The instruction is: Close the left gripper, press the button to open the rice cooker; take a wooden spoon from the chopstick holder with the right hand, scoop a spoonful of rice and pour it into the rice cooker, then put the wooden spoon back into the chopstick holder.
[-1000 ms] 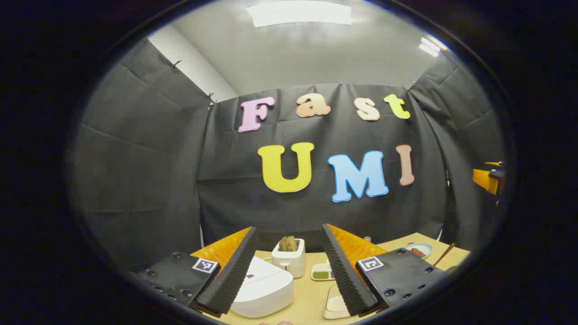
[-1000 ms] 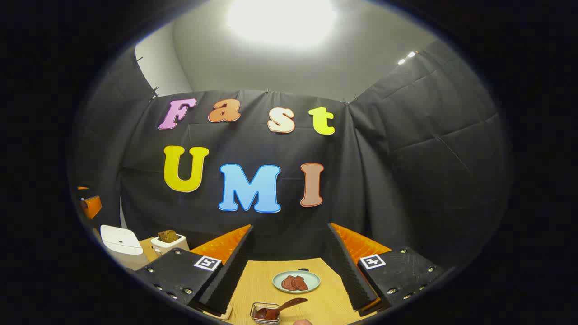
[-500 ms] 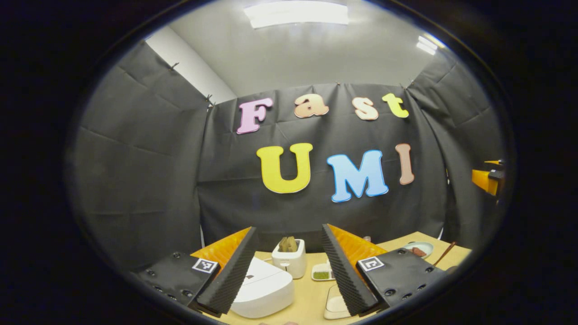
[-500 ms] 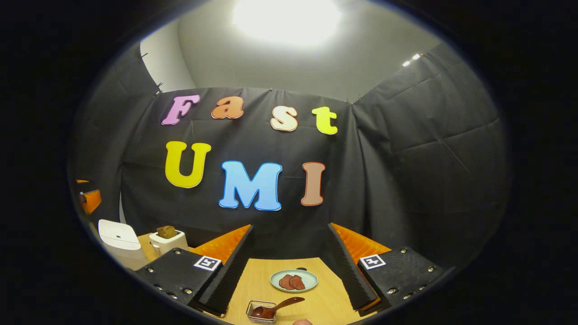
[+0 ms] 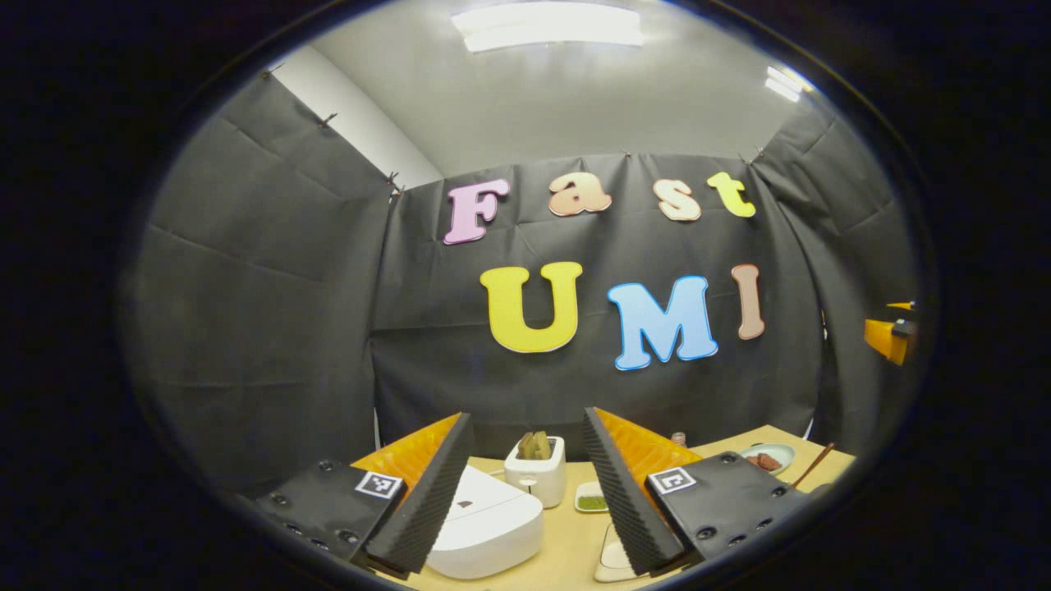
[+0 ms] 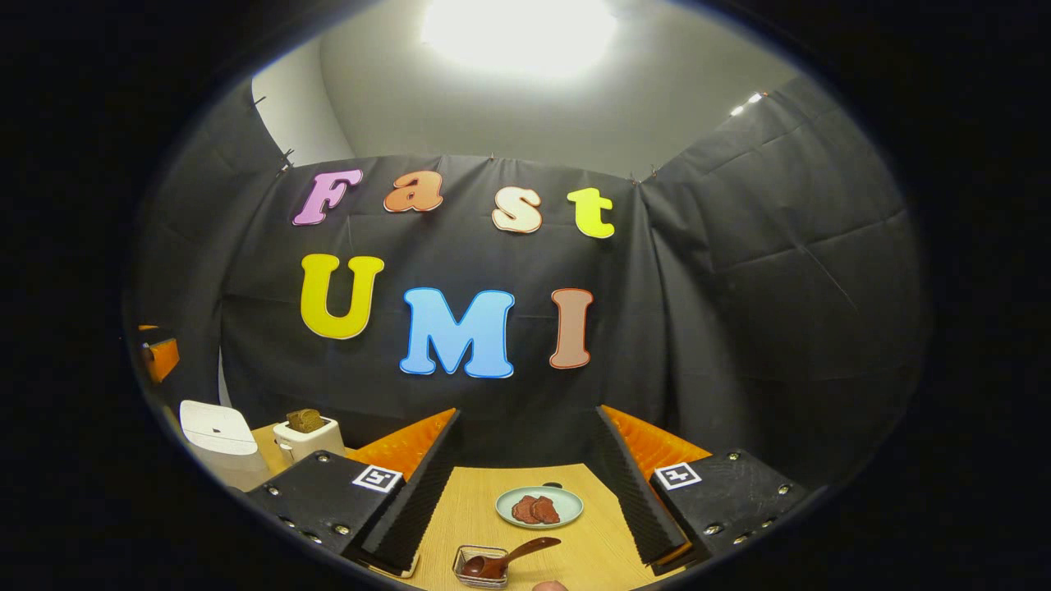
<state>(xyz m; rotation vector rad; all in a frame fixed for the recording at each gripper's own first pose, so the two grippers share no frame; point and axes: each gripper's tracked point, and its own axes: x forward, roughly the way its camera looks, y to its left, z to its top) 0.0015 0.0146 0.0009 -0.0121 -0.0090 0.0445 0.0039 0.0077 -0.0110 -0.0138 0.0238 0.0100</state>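
The white rice cooker point(image 5: 484, 525) sits lid down on the wooden table, just beyond and partly behind the left finger of my left gripper point(image 5: 525, 414), which is open and holds nothing. From the right gripper view the cooker point(image 6: 215, 431) stands far off to the left. A brown wooden spoon point(image 6: 509, 558) rests with its bowl in a small clear holder point(image 6: 480, 568) near the bottom. My right gripper point(image 6: 527, 412) hangs above them, open and holding nothing. A thin brown handle point(image 5: 813, 465) pokes up at the far right of the left gripper view.
A white toaster with bread point(image 5: 535, 472) stands behind the cooker, a small dish of green bits point(image 5: 591, 501) beside it. A plate of reddish slices point(image 6: 538, 506) lies past the spoon. A pale dish point(image 5: 612, 558) sits by my left gripper's right finger.
The left gripper view has drifted a little, so the cooker and toaster sit slightly further right. The right gripper view rose slightly. Both grippers stayed open.
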